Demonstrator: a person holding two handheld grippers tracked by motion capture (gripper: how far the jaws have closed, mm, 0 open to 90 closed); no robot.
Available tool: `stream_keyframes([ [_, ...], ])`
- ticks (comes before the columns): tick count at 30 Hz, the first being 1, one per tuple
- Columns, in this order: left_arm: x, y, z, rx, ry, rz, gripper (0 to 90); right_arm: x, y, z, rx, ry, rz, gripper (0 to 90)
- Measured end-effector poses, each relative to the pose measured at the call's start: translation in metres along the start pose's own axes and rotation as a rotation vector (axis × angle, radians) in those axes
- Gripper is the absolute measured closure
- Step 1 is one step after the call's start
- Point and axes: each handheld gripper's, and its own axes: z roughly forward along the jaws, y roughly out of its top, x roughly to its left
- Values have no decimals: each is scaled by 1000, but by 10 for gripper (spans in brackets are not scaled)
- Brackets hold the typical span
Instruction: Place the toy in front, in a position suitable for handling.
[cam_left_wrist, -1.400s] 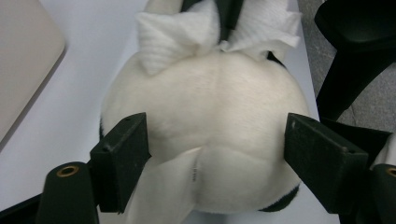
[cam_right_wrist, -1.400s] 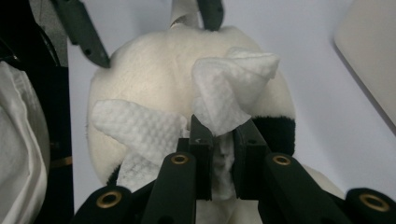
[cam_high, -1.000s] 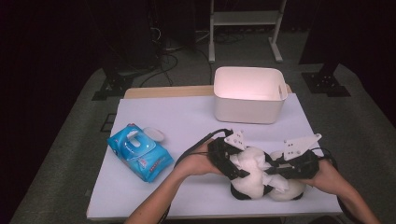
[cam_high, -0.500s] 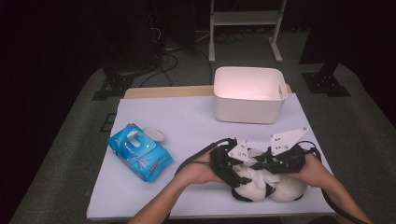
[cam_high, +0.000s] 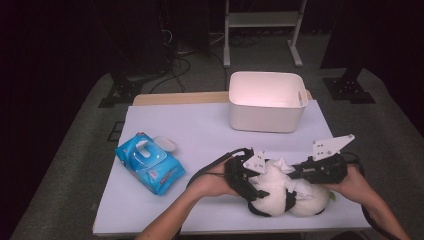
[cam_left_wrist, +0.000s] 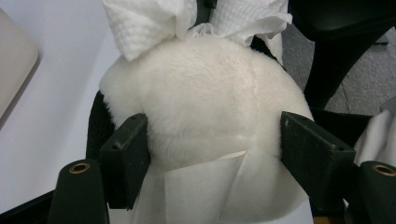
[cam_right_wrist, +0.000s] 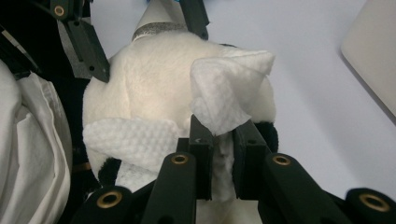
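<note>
High view. A plush panda (cam_high: 280, 192) lies on the near right part of the white table (cam_high: 200, 130), between the person's two hands and well apart from the white bin (cam_high: 267, 102) at the far side. The blue wipes pack (cam_high: 149, 162) sits to the left, a small white lid (cam_high: 165, 144) just beside it. The left gripper (cam_high: 247, 180) holds the toy's left flank; the right gripper (cam_high: 312, 170) comes in from the right at its top. The toy's long axis looks to run roughly left to right across the table; which end is the head cannot be told from here.

Left gripper view. The jaws stand wide, one pad on each side of the rounded white body (cam_left_wrist: 205, 93), pressing into the fur: clamped on the panda. Black fur shows at the left edge. A white wipe (cam_left_wrist: 149, 23) is bunched at the far top of the toy, with a sewn-in tag below between the jaws.

Right gripper view. The jaws are nearly together, pinching a fold of the wipe (cam_right_wrist: 229, 100) that rests against the plush (cam_right_wrist: 144, 79).

Judgement on handling: the panda is light, soft and compressible, so a broad grip across the body is sound but will yield and may roll. The wipe is thin, limp and likely damp; a pinch near an edge fold suits it, though it may tear or slip if dragged hard over the fur.
</note>
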Motion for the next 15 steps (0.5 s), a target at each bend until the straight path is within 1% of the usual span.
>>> stream_keyframes([
  [3, 2, 4, -5, 12, -4, -7, 247, 5, 2, 2, 10, -9, -22, 798],
  [4, 3, 5, -7, 7, -2, -11, 247, 6, 2, 3, 15, -13, -29, 798],
  [6, 5, 6, -10, -6, -11, -19, 250, 7, 3, 4, 18, -3, -30, 798],
  [8, 6, 7, -11, -5, -15, -25, 253, 10, 2, 3, 17, 5, -30, 798],
  [9, 7, 8, -10, 4, -24, -26, 255, 11, 2, 4, 16, 6, -31, 798],
  [11, 4, 8, -7, 15, -39, -18, 287, 13, 3, 3, 21, 5, -43, 798],
  [13, 1, 8, -5, 18, -31, 2, 299, 14, 5, 2, 21, 5, -56, 798],
  [14, 0, 8, -5, 12, -32, 7, 303, 14, 7, 2, 19, 7, -52, 798],
  [15, -2, 8, -4, 10, -34, 6, 306, 13, 9, 2, 10, 15, -59, 798],
])
